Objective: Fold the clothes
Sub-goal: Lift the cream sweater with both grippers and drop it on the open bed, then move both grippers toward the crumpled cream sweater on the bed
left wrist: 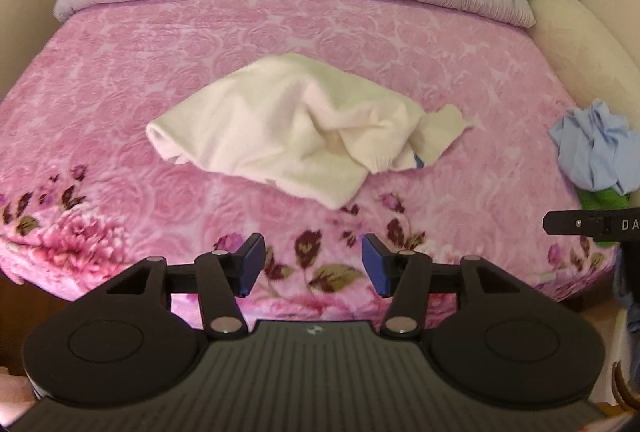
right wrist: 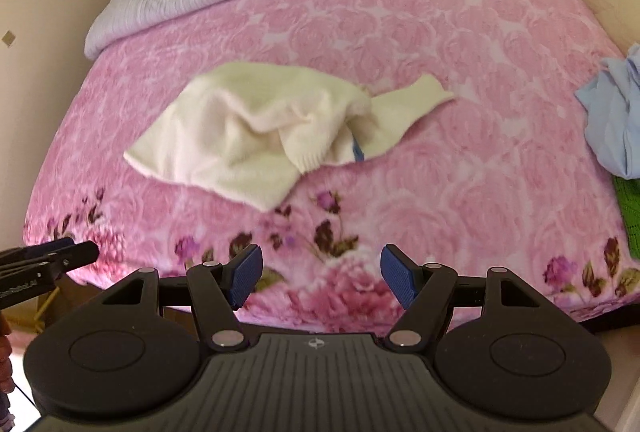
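Both empty, the left hand-held gripper (left wrist: 313, 264) and right hand-held gripper (right wrist: 321, 274) stand apart, facing the crumpled cream sweater (left wrist: 288, 128) on the bed (left wrist: 120, 80), ready to spread it.

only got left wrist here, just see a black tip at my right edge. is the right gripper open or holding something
observer: open. The right gripper has nothing between its blue pads and hangs over the flowered near edge of the pink blanket.
operator: ok, and the green stuff under the blue garment, what is it
observer: a bright green fabric with a knit-like texture; the blue garment lies over its far edge.
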